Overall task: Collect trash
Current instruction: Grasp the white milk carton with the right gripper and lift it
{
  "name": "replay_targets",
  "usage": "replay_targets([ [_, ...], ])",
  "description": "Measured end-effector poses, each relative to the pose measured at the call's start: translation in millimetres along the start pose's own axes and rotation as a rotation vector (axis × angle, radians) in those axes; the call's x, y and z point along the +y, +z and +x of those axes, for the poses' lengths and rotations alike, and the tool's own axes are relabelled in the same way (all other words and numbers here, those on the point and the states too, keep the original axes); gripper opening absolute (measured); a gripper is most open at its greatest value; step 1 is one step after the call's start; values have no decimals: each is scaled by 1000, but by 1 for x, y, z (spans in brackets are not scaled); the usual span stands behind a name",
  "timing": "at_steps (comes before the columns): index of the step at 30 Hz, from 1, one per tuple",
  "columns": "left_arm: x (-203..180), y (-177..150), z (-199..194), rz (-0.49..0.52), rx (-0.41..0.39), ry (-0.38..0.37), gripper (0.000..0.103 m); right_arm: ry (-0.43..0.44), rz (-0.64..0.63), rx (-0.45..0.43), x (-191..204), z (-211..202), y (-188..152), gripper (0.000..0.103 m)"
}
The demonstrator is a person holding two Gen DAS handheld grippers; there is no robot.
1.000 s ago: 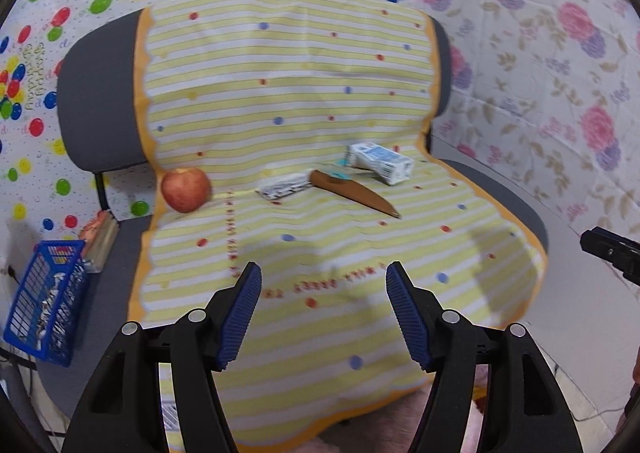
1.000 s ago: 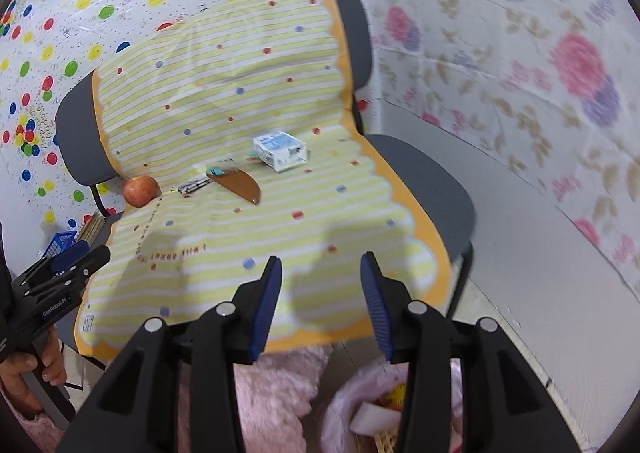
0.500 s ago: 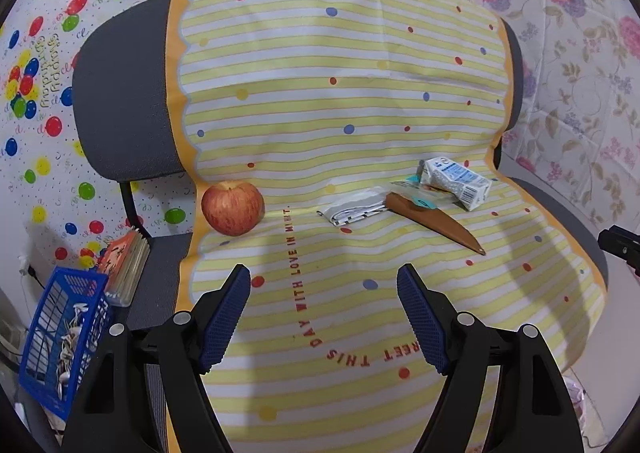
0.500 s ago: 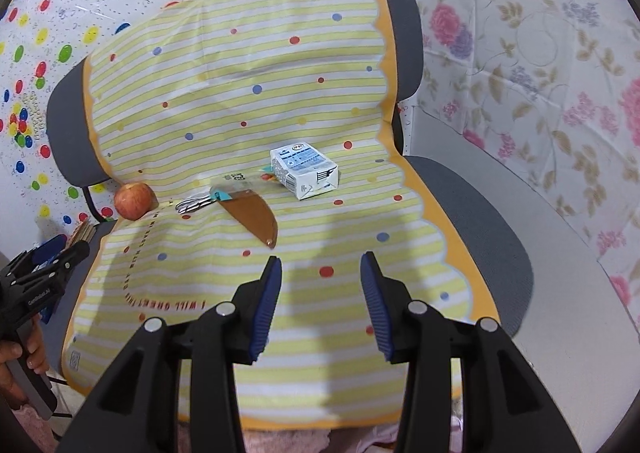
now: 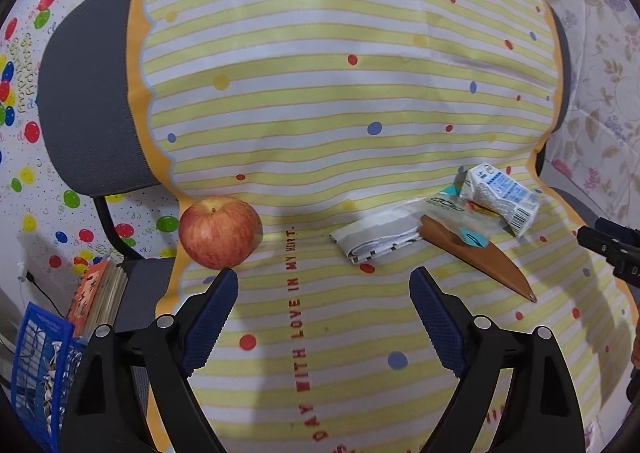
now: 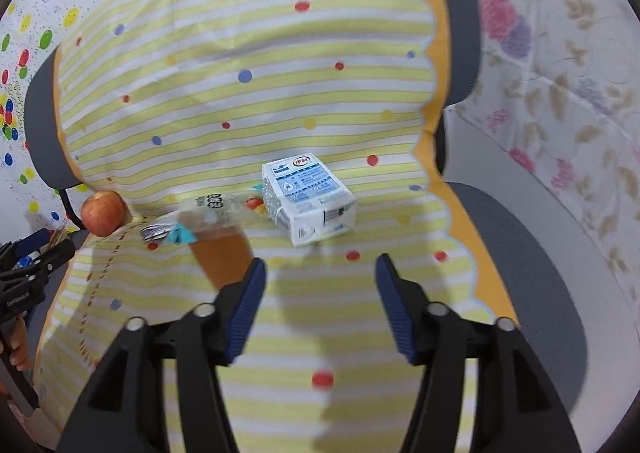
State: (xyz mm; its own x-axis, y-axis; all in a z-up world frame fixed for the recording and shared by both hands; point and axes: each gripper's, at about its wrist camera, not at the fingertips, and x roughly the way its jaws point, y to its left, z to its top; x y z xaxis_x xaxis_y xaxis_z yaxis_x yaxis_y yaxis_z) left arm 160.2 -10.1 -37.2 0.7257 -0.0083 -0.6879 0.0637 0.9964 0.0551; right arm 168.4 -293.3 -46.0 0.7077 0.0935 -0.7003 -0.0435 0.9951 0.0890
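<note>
A white and blue milk carton (image 6: 308, 201) lies on the striped cloth on the chair seat; it also shows in the left wrist view (image 5: 500, 199). Beside it lie a clear plastic wrapper (image 6: 218, 209), a brown cone-shaped wrapper (image 5: 476, 259) and a folded grey and white wrapper (image 5: 376, 237). A red apple (image 5: 218, 233) sits at the cloth's left edge. My left gripper (image 5: 324, 293) is open and empty, just in front of the apple and the folded wrapper. My right gripper (image 6: 320, 277) is open and empty, just in front of the carton.
The yellow striped cloth (image 5: 340, 101) covers a grey office chair (image 5: 88, 101). A blue basket (image 5: 36, 365) and a stack of books (image 5: 100, 293) sit at the left of the chair. Patterned sheets cover the walls behind.
Both grippers have moved closer to the chair seat. The carton, wrappers and apple look larger and have not moved on the cloth. Both grippers stay open.
</note>
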Motion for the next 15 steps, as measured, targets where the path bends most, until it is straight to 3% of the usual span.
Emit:
replay_targets([
  [3, 0, 8, 16, -2, 9, 12, 87, 8, -10, 38, -4, 32, 10, 71],
  [7, 0, 16, 32, -9, 19, 12, 87, 52, -16, 61, -11, 65, 25, 85],
  [15, -6, 23, 54, -5, 29, -4, 87, 111, -96, 114, -4, 101, 42, 88],
])
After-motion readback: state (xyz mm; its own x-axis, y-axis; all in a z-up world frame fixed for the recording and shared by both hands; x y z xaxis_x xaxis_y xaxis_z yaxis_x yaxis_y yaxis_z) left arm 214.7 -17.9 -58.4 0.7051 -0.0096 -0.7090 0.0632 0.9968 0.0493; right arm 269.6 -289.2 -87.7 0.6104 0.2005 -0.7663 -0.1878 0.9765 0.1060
